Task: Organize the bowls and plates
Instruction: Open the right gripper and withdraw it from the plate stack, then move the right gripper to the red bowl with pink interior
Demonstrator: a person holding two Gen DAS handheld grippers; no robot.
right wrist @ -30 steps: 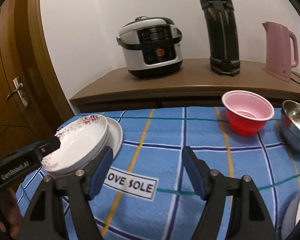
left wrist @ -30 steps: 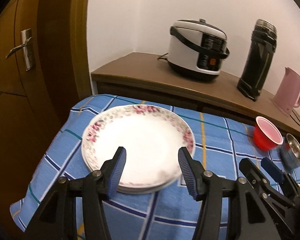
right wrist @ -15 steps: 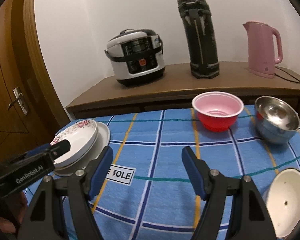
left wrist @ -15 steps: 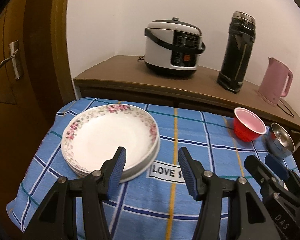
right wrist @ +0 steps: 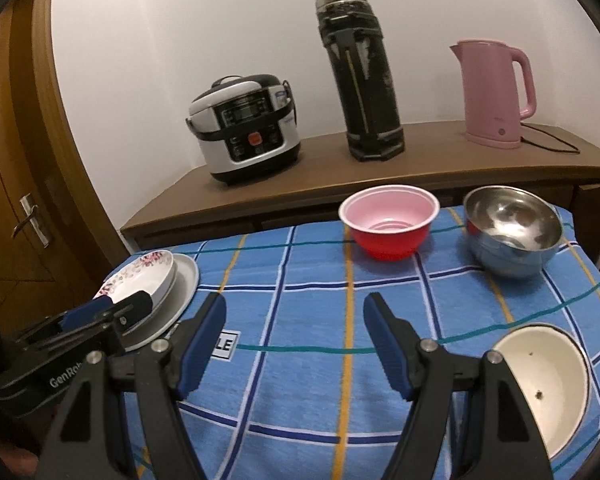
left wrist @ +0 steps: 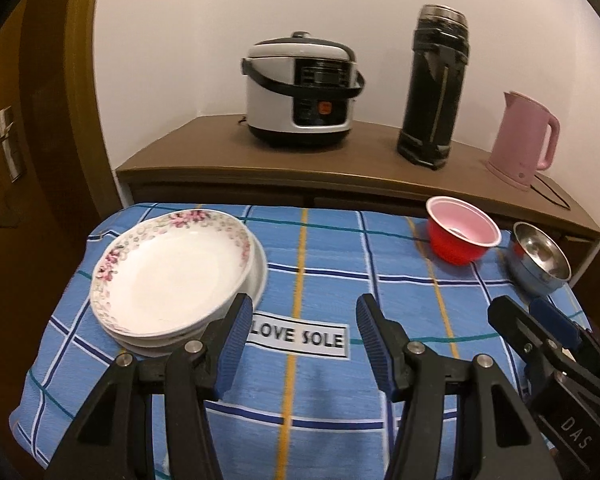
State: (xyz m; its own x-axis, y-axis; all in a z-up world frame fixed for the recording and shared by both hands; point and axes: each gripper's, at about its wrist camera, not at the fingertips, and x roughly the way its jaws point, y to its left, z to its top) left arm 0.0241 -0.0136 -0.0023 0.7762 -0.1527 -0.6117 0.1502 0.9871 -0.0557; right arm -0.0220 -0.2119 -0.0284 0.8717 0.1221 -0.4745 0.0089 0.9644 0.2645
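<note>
Two grippers hang empty over the blue checked surface [left wrist: 400, 280].
The left gripper [left wrist: 300, 344] and right gripper [right wrist: 294, 344] both stand partly open, nothing between the jaws. The floral plate stack [left wrist: 168, 276] sits at the left edge; the red bowl [right wrist: 388, 226] and steel bowl [right wrist: 510, 236] stand side by side at the back right, with a cream bowl [right wrist: 548, 392] nearer, low right.

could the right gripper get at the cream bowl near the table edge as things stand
Probably yes. The right gripper is open and empty, and the cream bowl lies just beside its right finger on bare blue tablecloth, with nothing between them; it would need to swing sideways.
</note>
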